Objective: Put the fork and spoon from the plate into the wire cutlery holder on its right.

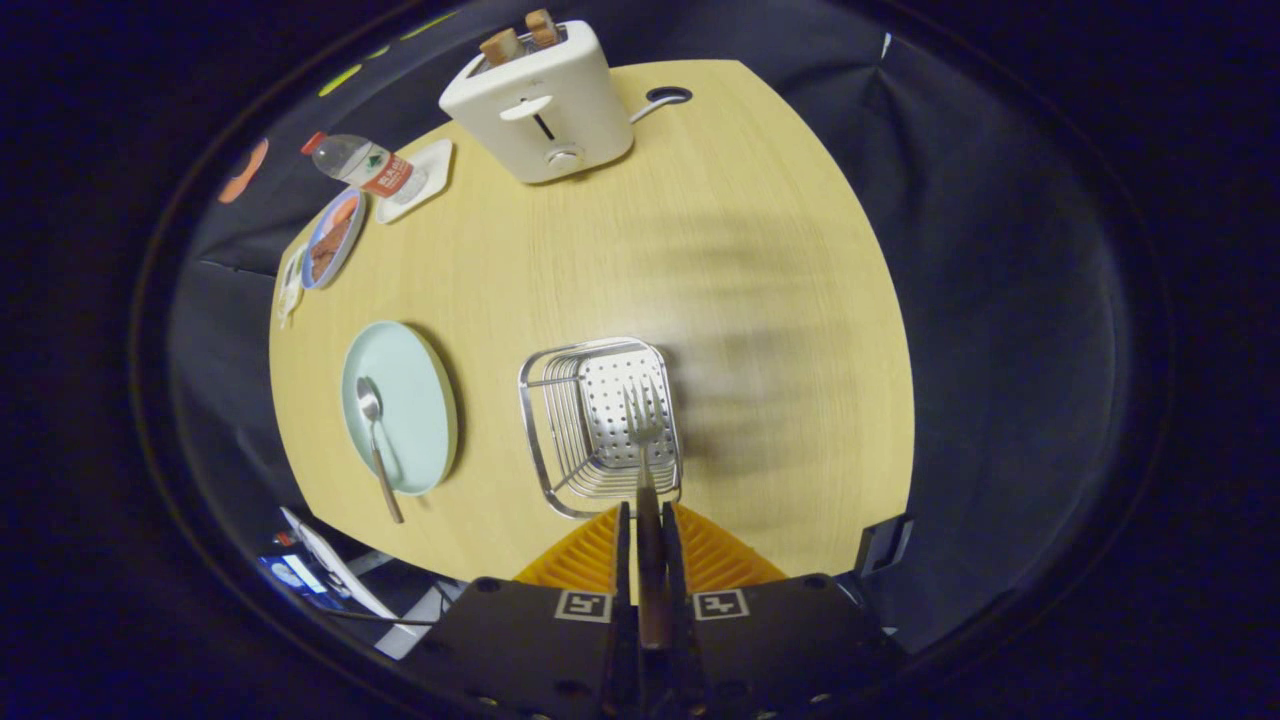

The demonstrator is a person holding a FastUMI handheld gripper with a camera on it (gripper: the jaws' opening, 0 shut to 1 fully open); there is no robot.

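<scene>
1. Gripping the fork (645,440) by its handle, the tool (647,520) has both fingers closed tight on it; the handle runs back between them.
2. Fork tines point forward and sit over the wire cutlery holder (560,420), above its perforated floor. Cannot tell whether the tines touch the floor.
3. Holder stands on the wooden table (760,300), just ahead of the fingers.
4. Pale green plate (415,385) lies on the table to the left of the holder, a gap of bare wood between them.
5. Spoon (378,445) rests on the plate, bowl toward the far side, handle end overhanging the near rim onto the table.
6. Beyond the holder, at the far edge of the table: white toaster (540,105) with two slices of bread (520,38) standing in its slots.
7. Far left of the table: a water bottle (360,165) lying on a small white tray (425,180), and beside it a blue-rimmed dish (333,238) holding reddish food.
</scene>
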